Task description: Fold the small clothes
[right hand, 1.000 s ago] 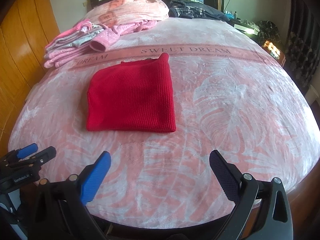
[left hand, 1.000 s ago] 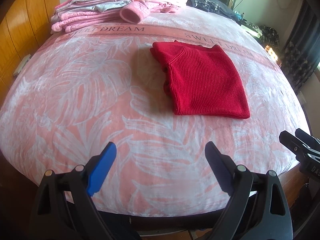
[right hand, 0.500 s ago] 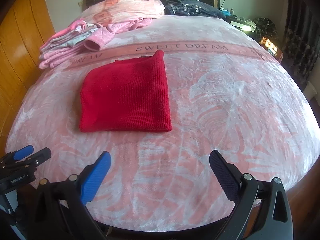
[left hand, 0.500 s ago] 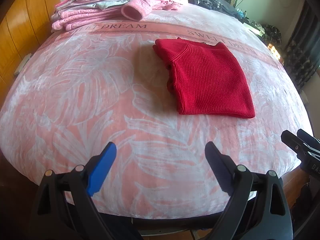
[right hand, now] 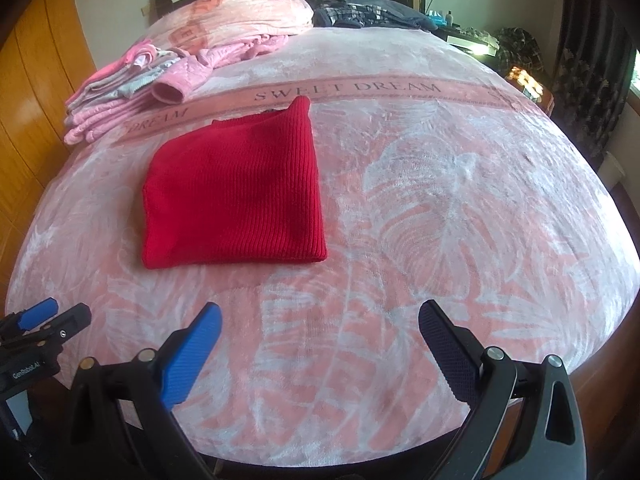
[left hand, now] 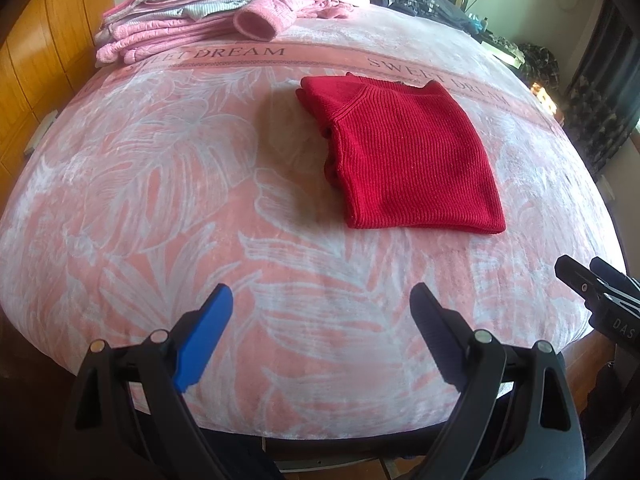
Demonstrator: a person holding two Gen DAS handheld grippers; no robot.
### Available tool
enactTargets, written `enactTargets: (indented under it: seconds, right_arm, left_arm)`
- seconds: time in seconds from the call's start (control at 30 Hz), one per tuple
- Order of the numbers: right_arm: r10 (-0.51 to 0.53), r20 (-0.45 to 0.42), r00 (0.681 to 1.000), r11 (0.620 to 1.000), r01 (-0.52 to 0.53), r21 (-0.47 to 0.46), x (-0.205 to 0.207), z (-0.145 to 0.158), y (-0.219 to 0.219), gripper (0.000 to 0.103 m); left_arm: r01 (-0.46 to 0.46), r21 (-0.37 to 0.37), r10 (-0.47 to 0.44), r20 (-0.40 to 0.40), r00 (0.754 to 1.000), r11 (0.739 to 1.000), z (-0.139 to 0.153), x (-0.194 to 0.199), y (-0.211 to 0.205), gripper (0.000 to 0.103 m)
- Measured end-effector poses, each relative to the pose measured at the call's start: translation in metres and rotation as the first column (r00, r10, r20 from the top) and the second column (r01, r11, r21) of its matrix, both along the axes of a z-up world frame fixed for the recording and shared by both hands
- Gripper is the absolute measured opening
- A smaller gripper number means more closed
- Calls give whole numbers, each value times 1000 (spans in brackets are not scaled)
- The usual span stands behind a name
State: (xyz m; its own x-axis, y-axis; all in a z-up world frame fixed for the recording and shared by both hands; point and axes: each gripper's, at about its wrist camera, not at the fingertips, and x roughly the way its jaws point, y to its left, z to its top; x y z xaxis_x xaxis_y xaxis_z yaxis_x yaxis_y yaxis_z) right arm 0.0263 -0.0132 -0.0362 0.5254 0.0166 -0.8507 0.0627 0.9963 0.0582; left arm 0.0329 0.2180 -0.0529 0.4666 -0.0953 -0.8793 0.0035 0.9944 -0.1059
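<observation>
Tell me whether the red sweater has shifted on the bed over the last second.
No. The red sweater keeps its far corner against the SWEET DREAM band; only the cameras drifted.

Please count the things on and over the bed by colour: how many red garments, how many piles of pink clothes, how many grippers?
Red: 1, the folded sweater
Pink: 1, the pile of folded clothes near the head of the bed; how many pieces it holds cannot be told
Grippers: 2, the left gripper and the right gripper, both open and empty
Total: 4
</observation>
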Motion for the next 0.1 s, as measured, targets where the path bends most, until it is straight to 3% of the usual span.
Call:
enactTargets:
  seconds: [0.1]
  right_arm:
    - [-6, 5, 1000, 1000, 6, -8, -1, 1, -1, 99]
  left_arm:
    - [2, 2, -2, 3, 1000, 1000, 1, -1, -1, 89]
